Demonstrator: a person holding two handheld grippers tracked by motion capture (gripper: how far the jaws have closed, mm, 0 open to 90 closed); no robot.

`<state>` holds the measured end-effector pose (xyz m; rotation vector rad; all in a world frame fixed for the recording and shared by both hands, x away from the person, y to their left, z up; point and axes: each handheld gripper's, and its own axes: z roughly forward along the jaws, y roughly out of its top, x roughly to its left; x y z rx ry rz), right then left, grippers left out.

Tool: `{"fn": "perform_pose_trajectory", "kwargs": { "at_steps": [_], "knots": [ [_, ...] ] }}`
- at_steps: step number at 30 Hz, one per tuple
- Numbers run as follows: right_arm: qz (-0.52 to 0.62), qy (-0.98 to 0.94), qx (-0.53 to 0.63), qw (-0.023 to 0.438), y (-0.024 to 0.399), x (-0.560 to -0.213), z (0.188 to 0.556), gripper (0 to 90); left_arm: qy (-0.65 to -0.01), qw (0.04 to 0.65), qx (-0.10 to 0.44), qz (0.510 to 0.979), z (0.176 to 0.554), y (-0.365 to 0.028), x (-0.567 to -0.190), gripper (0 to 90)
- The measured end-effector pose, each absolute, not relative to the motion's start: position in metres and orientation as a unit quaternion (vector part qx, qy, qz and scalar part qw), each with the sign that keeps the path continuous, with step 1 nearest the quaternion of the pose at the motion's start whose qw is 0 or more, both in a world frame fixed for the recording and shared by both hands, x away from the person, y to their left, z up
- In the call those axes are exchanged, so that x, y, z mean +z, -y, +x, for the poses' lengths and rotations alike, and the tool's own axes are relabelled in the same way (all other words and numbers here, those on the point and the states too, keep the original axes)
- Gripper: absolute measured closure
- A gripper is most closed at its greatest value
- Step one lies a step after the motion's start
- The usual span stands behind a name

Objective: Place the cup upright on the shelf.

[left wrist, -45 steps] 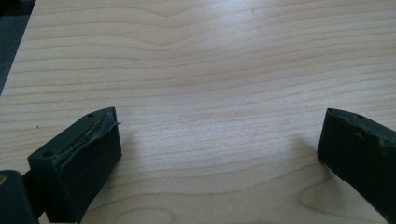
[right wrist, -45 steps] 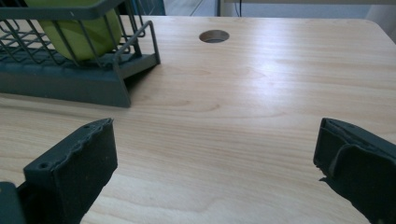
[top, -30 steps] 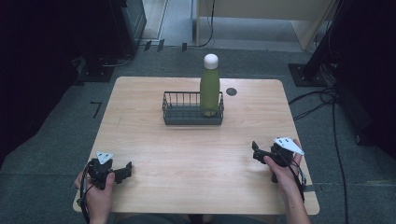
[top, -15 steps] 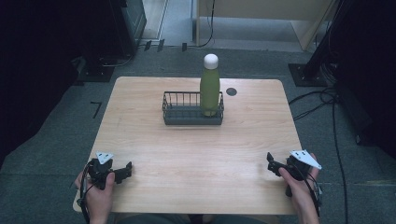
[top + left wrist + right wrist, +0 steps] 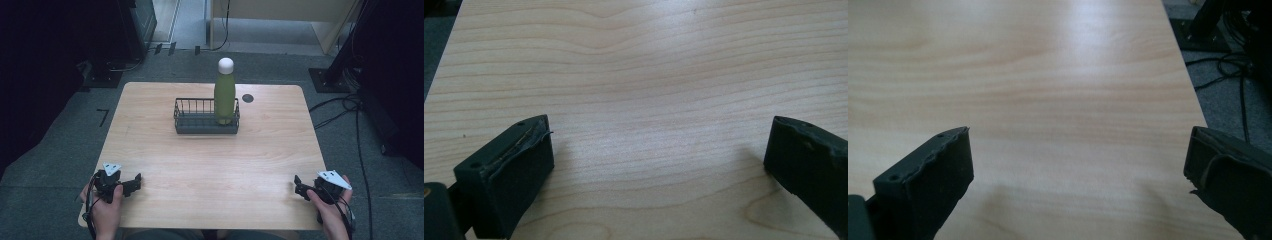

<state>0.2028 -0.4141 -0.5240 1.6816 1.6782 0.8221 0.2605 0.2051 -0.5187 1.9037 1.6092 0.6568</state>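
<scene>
I had both grippers low at the near edge of the table (image 5: 150, 125), the left gripper (image 5: 131, 184) and the right gripper (image 5: 299, 189) each with jaws spread wide over bare wood, holding nothing. Well beyond them, the green bottle (image 5: 225, 92) stood upright in the right end of the wire basket (image 5: 192, 120). I judged its height the risk: 1 off-centre grab could tip it or drag the basket.
</scene>
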Motion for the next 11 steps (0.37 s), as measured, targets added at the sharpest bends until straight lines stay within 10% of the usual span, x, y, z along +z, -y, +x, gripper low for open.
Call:
{"fn": "perform_pose_trajectory", "kwargs": {
  "at_steps": [11],
  "knots": [
    [0.646, -0.658, 0.286, 0.261, 0.4216, -0.5279, 0.2028, 0.0, -0.6, 0.278, 0.244, 0.709, 0.2607, -0.205, -0.5187, 0.1]
  ]
}}
